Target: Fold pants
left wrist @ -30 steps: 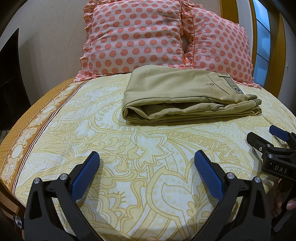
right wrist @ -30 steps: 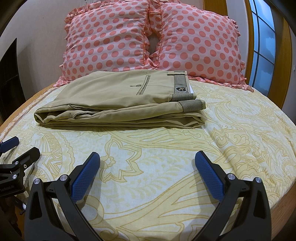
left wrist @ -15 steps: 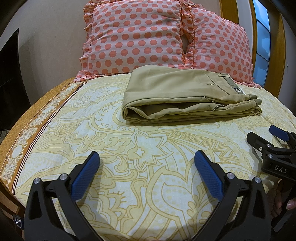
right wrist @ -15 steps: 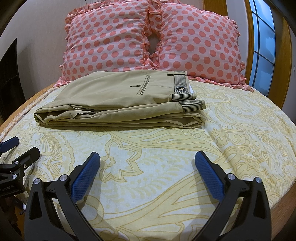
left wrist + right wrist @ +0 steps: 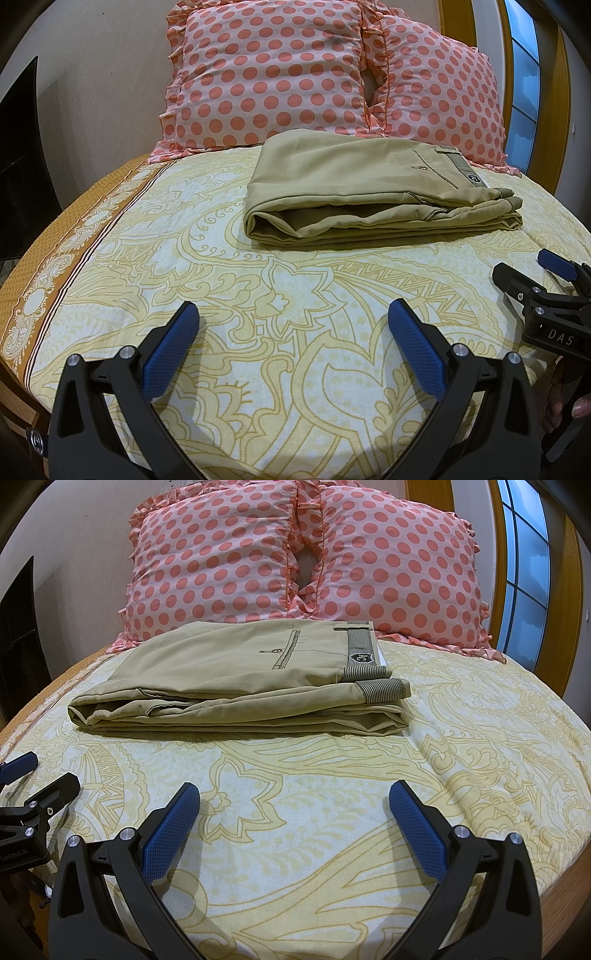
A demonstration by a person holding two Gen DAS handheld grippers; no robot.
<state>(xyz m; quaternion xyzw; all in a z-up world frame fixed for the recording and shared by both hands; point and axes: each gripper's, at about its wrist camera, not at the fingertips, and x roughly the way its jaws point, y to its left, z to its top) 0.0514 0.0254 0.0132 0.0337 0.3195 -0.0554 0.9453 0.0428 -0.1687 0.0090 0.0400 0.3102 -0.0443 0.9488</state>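
Observation:
Khaki pants (image 5: 369, 192) lie folded in a flat stack on the bed, in front of the pillows; in the right wrist view the pants (image 5: 236, 686) show the striped waistband at the right end. My left gripper (image 5: 293, 314) is open and empty, low over the sheet, well short of the pants. My right gripper (image 5: 294, 794) is open and empty, also short of the pants. The right gripper shows at the right edge of the left wrist view (image 5: 532, 277). The left gripper shows at the left edge of the right wrist view (image 5: 40, 775).
The bed has a yellow patterned sheet (image 5: 258, 295) with an orange border on the left. Two pink polka-dot pillows (image 5: 303, 554) stand against the wall behind the pants. A window with a wooden frame (image 5: 524, 572) is at the right.

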